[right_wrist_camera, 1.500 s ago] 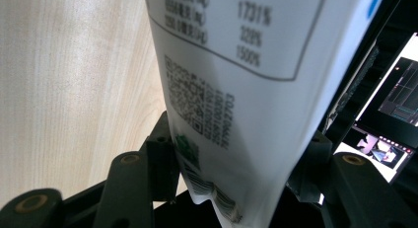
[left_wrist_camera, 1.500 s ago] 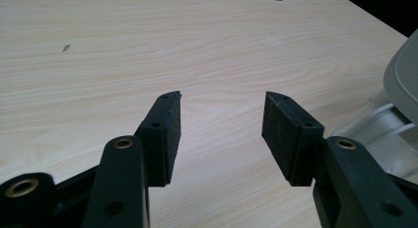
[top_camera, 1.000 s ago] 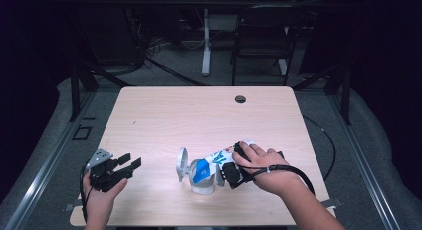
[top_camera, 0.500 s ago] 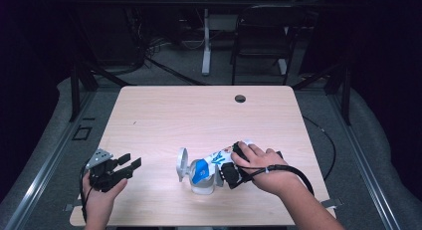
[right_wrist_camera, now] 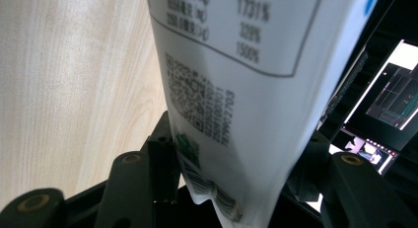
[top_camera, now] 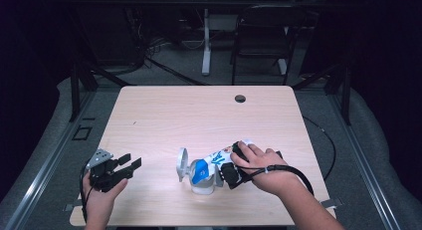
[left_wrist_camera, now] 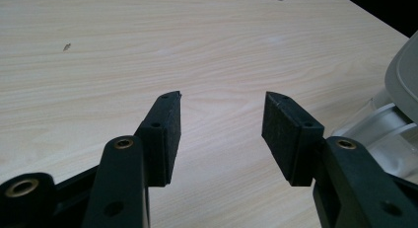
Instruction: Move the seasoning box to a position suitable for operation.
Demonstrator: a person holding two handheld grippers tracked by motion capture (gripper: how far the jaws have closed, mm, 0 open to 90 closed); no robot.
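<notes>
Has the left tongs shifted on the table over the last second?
No. The left tongs sits at the same spot near the table's front-left corner, jaws open, as in both earlier high views.

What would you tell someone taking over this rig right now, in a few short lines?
Right gripper: shut on the white-and-blue pouch, which is tipped toward the container.
Left gripper: open, holding nothing, near the table's front left.
White container: front centre, its lid swung open on its left.
Done: pouch picked up and brought to the container's mouth.
Left: probably finishing the pour, setting the pouch down and closing the lid; whether anything has gone in cannot be told.
</notes>
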